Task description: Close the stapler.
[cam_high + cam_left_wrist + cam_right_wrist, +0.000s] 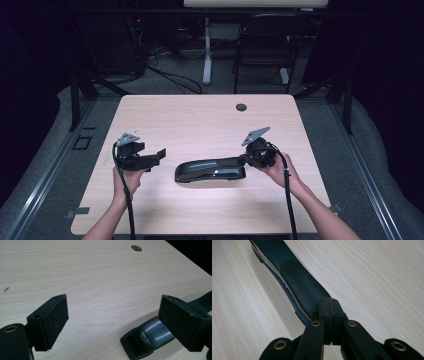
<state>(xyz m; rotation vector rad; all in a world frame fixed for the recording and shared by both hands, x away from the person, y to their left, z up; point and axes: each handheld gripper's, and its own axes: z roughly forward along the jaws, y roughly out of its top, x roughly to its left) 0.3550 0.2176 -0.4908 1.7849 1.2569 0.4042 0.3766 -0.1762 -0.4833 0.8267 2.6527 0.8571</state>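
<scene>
A glossy black stapler [210,170] with white lettering lies between matte black fingers [51,320] on pale wood-grain table [200,120].

A pale wood-grain tabletop [200,120] with rounded corners fills the middle of the high view. Near its far edge, right of centre, sits a small round cable hole [241,107]; the left gripper view shows the same hole [136,248] at the top, and a small dark mark [6,289] on the wood at the left. Beyond the tabletop, on a grey floor [170,85], stands a dark folding chair [265,47], and to its left a white leg [207,50] of another table rises. Black cables [172,77] lie coiled across the floor near that leg. Dark metal struts [82,90] stand at both far corners, and a rail [42,175] runs along the floor at the left
</scene>
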